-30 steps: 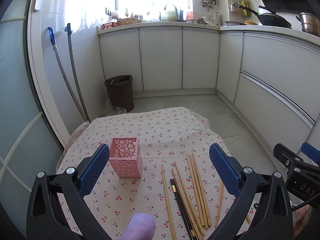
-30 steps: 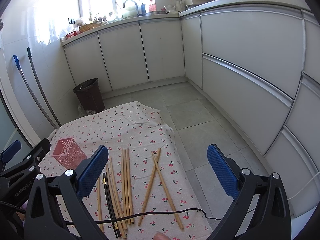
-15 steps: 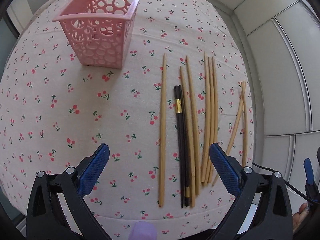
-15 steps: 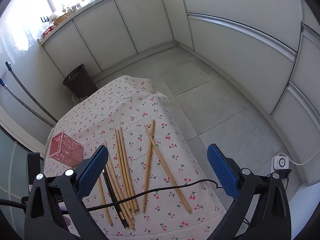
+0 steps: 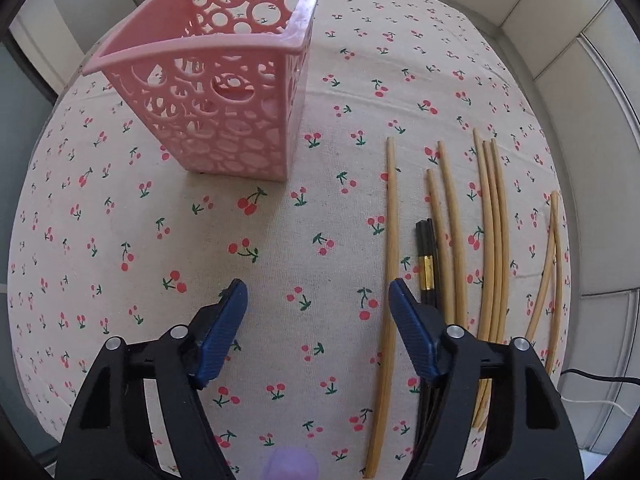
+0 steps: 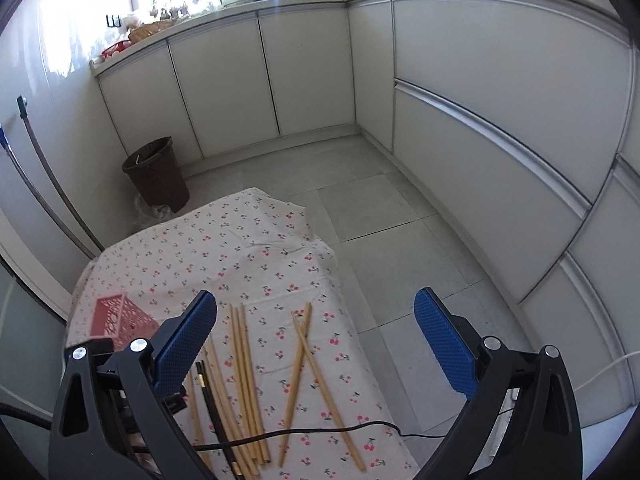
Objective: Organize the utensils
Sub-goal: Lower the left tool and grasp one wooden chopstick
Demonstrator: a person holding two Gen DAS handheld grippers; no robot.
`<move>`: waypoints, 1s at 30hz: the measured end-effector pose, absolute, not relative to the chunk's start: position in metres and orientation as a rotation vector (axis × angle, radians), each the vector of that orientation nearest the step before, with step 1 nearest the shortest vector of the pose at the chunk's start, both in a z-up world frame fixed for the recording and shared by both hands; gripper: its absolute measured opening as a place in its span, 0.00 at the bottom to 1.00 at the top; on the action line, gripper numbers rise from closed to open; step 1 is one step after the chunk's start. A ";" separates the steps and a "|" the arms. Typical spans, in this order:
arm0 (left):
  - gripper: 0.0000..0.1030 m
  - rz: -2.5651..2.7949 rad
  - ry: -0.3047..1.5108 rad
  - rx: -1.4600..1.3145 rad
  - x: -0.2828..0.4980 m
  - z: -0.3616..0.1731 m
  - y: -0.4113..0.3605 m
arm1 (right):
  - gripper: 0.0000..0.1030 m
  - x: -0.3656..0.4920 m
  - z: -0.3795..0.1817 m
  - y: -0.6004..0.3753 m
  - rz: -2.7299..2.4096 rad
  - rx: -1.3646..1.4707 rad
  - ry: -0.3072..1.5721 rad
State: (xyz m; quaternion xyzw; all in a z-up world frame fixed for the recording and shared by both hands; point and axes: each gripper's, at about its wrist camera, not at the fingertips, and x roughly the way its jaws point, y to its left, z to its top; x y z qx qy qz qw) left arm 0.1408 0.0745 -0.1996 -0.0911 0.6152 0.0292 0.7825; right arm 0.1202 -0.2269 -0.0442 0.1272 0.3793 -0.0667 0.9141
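Our left gripper (image 5: 316,300) points down at the tablecloth (image 5: 280,248), jaws closing on nothing yet, one wooden chopstick (image 5: 390,240) just inside its right finger. The pink basket (image 5: 224,92) far left holds nothing. Our right gripper (image 6: 316,320) hangs wide, unladen.

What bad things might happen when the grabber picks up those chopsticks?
The left gripper is closing with only cloth between its jaws; the leftmost wooden chopstick lies beside its right finger, so it may grab nothing. The chopsticks lie close together, so the black pair might get nudged. The pink basket looks light and could tip.
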 end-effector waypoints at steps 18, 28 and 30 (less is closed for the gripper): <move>0.52 0.029 1.251 -0.254 0.188 -0.187 0.065 | 0.94 0.180 -0.126 -0.279 -0.050 0.691 0.954; 0.33 0.075 1.259 -0.131 0.219 -0.206 0.031 | 0.93 0.176 -0.133 -0.280 -0.048 0.662 0.974; 0.31 0.084 1.263 -0.099 0.231 -0.206 0.023 | 0.93 0.175 -0.135 -0.284 -0.048 0.662 0.984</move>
